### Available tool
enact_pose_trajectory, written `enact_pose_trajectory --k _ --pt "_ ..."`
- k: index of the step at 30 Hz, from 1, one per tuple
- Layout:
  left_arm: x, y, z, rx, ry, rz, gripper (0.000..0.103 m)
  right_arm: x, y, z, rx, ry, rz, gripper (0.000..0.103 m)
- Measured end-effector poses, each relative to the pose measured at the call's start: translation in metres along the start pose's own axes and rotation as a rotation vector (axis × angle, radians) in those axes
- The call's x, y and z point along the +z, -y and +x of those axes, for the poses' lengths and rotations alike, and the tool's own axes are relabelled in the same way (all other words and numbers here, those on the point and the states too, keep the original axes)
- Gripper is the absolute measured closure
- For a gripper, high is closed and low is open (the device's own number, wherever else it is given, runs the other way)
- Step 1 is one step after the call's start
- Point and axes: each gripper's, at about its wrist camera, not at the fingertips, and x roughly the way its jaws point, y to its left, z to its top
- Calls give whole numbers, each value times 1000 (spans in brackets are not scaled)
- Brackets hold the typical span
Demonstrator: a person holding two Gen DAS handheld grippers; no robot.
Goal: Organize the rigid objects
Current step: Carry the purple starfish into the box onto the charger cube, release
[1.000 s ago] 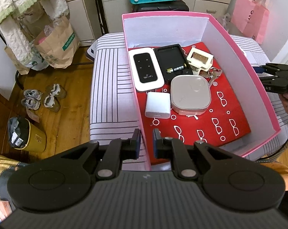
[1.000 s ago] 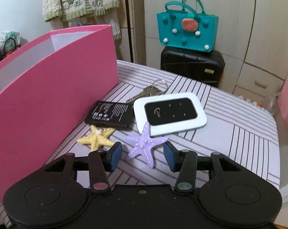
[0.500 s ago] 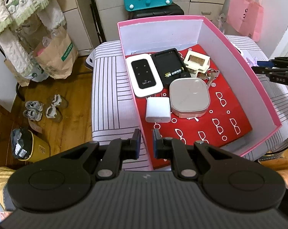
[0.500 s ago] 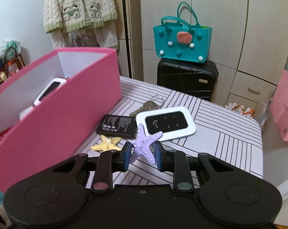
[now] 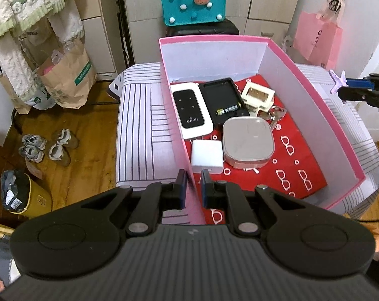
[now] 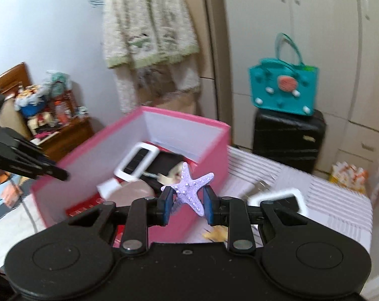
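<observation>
My right gripper (image 6: 187, 200) is shut on a purple starfish (image 6: 192, 188) and holds it in the air beside the right wall of the pink box (image 6: 89, 160). The starfish also shows in the left wrist view (image 5: 338, 82), right of the box's right wall (image 5: 322, 115). My left gripper (image 5: 192, 188) is shut on the box's near left wall (image 5: 182, 150). In the box lie a white WiFi router (image 5: 190, 110), a black case (image 5: 223, 102), a cream block (image 5: 258, 95), a grey square device (image 5: 248, 141), a white charger (image 5: 206, 156) and keys (image 5: 277, 115).
The box stands on a striped cloth surface (image 5: 136, 135). On that surface right of the box, blurred, lie a second white router (image 6: 279, 198) and a yellow starfish (image 6: 215, 233). A teal bag (image 6: 282, 87) sits on a black suitcase (image 6: 287, 140) behind.
My right gripper closed on the purple starfish, lifted it off the cloth and carried it up and left towards the box. My left gripper kept its hold on the box wall.
</observation>
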Motion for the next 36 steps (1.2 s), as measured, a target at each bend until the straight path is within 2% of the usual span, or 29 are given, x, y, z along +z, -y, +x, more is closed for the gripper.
enact_pose_trajectory --k 6,10,13,18,21,26,32,36 --pt "1 -5 4 -20 25 -8 93 29 -37 11 119 -13 -53 73" --pt "-1 -6 4 -26 37 -7 93 45 -64 38 167 -82 -104 73" --pt "-4 -6 4 -25 54 -11 93 54 -80 68 203 -165 -137 73" --pt "-6 -5 3 -17 71 -15 93 54 -101 116 204 -305 -183 73" --pt "-7 -6 3 -19 78 -17 93 50 -109 137 178 -349 -204 73" --pt "-8 -7 2 -27 79 -22 93 48 -112 164 231 -429 -175 73" --pt "-9 -9 2 -31 79 -28 93 41 -109 184 218 -472 -152 71" --pt "-8 -9 3 -33 76 -35 93 42 -105 175 200 -435 -111 68"
